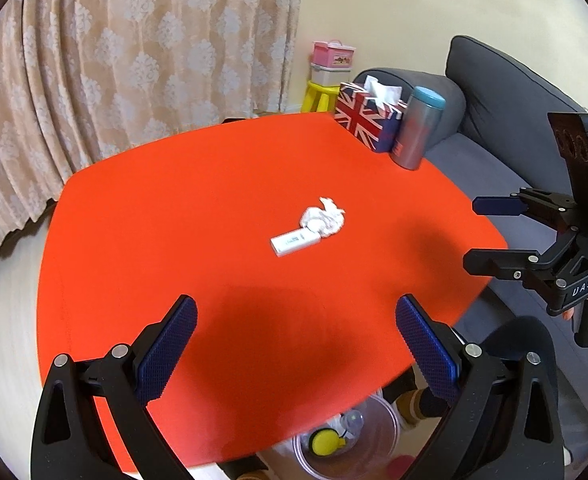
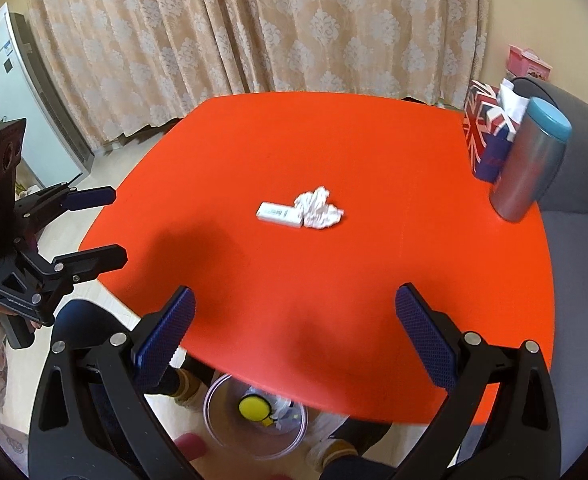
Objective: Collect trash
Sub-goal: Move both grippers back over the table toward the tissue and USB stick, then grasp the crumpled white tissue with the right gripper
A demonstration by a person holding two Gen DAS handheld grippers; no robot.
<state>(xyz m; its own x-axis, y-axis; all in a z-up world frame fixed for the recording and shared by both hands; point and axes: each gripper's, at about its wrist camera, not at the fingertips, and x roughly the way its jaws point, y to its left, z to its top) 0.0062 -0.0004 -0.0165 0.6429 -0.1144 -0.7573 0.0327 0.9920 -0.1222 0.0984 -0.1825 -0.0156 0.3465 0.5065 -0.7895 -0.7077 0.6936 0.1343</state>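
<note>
A crumpled white tissue (image 1: 325,217) lies near the middle of the red table (image 1: 173,208), touching a small white box (image 1: 295,241). Both show in the right wrist view too: tissue (image 2: 318,208), box (image 2: 278,213), table (image 2: 374,152). My left gripper (image 1: 296,312) is open and empty above the table's near edge; it also shows from the side in the right wrist view (image 2: 119,226). My right gripper (image 2: 294,304) is open and empty above the near edge; it shows in the left wrist view (image 1: 470,234) at the table's right edge.
A Union Jack tissue box (image 1: 368,118) and a grey flask with a blue lid (image 1: 418,130) stand at the table's far right corner. A clear bin (image 2: 255,416) with a yellow object sits on the floor below the near edge. A grey sofa (image 1: 506,120) runs along the right.
</note>
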